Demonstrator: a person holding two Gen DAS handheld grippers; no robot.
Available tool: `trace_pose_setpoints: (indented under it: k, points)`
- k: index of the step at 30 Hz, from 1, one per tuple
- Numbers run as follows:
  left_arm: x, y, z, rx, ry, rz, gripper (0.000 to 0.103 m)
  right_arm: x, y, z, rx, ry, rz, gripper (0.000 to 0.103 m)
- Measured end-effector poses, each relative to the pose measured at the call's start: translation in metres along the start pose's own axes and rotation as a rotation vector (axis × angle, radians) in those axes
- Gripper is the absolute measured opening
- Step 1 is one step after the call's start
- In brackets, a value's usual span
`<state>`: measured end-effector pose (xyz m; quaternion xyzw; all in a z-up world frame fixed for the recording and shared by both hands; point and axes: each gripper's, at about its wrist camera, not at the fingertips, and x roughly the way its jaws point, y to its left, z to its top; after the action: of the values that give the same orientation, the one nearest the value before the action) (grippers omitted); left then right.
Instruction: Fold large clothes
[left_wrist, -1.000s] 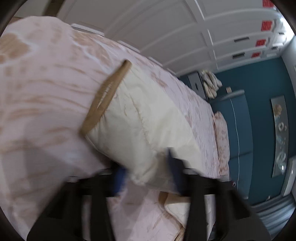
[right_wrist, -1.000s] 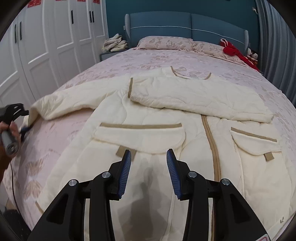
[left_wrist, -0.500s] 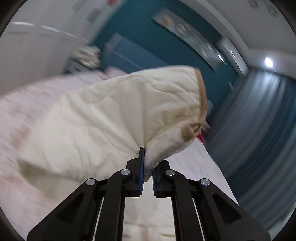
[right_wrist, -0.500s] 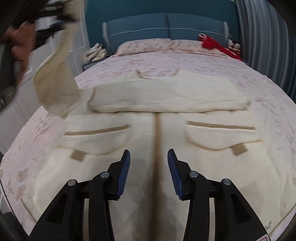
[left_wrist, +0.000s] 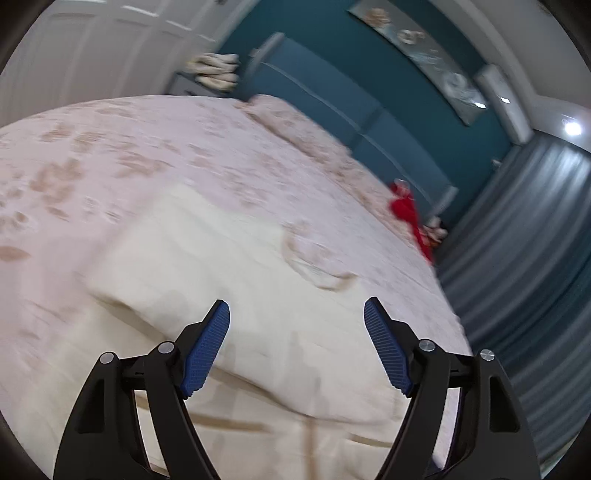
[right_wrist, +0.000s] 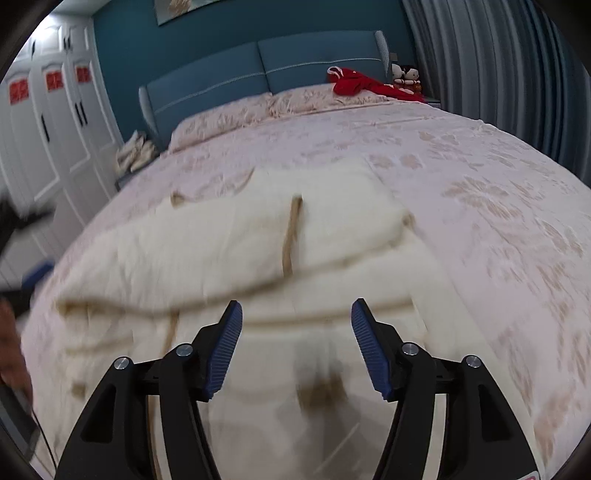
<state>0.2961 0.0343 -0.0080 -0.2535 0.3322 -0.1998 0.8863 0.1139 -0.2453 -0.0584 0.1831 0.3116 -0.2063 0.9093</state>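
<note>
A big cream coat (right_wrist: 280, 280) lies spread on the bed (right_wrist: 498, 192), near its foot edge. Both sleeves lie folded across the chest, one over the other, with a brown cuff (right_wrist: 291, 236) showing in the middle. The collar end points toward the pillows (right_wrist: 229, 118) at the head of the bed.

The left gripper (left_wrist: 297, 314) hangs over the coat near the sleeves. Its blue fingers (left_wrist: 207, 347) are spreading apart and nothing is between them. The right gripper (right_wrist: 297, 312) hangs over the lower part of the coat. Its fingers (right_wrist: 369, 350) are spreading too, and they hold nothing.

I think the sleeve step is done. The long body of the coat is not folded yet. Next, I guess each gripper should go down to a bottom corner of the coat, near the foot edge of the bed. Each should pinch the thick cloth firmly. Then they could lift together and lay the bottom up over the sleeves. The coat is puffy, so it may slip or spring back.
</note>
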Motion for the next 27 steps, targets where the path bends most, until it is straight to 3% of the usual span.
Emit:
trace_pose_setpoints:
  k: [4,11,12,13,15,16,18,21,24,27]
  points:
    - [0.018,0.046,0.017,-0.084,0.027,0.115,0.071,0.032,0.008,0.028,0.000,-0.008,-0.007,0.063]
    - [0.026,0.097,0.011,-0.176,0.035,0.183,0.071,0.072,0.020,0.034,-0.012,0.053,-0.028,0.063]
    - [0.026,0.101,0.005,-0.179,0.038,0.181,0.070,0.078,0.021,0.032,-0.016,0.073,-0.019,0.060]
    - [0.025,0.102,0.002,-0.181,0.041,0.185,0.067,0.082,0.023,0.031,-0.022,0.083,-0.008,0.044]
    - [0.029,0.099,-0.001,-0.161,0.044,0.210,0.051,0.087,0.029,0.031,-0.053,0.097,-0.014,0.026]
    - [0.030,0.098,-0.001,-0.149,0.042,0.225,0.045,0.086,0.033,0.034,-0.072,0.083,-0.019,0.007]
    - [0.030,0.095,0.002,-0.136,0.041,0.227,0.022,0.078,0.038,0.047,-0.108,0.030,-0.011,0.004]
    - [0.024,0.083,0.013,-0.102,-0.005,0.204,0.015,0.058,0.043,0.073,-0.146,-0.088,-0.014,0.003]
    - [0.019,0.059,0.018,-0.020,-0.055,0.192,0.015,0.046,0.044,0.096,-0.173,-0.191,-0.063,0.002]
    - [0.039,0.047,0.008,0.032,-0.007,0.215,0.015,0.068,0.029,0.100,-0.151,-0.155,-0.110,0.002]
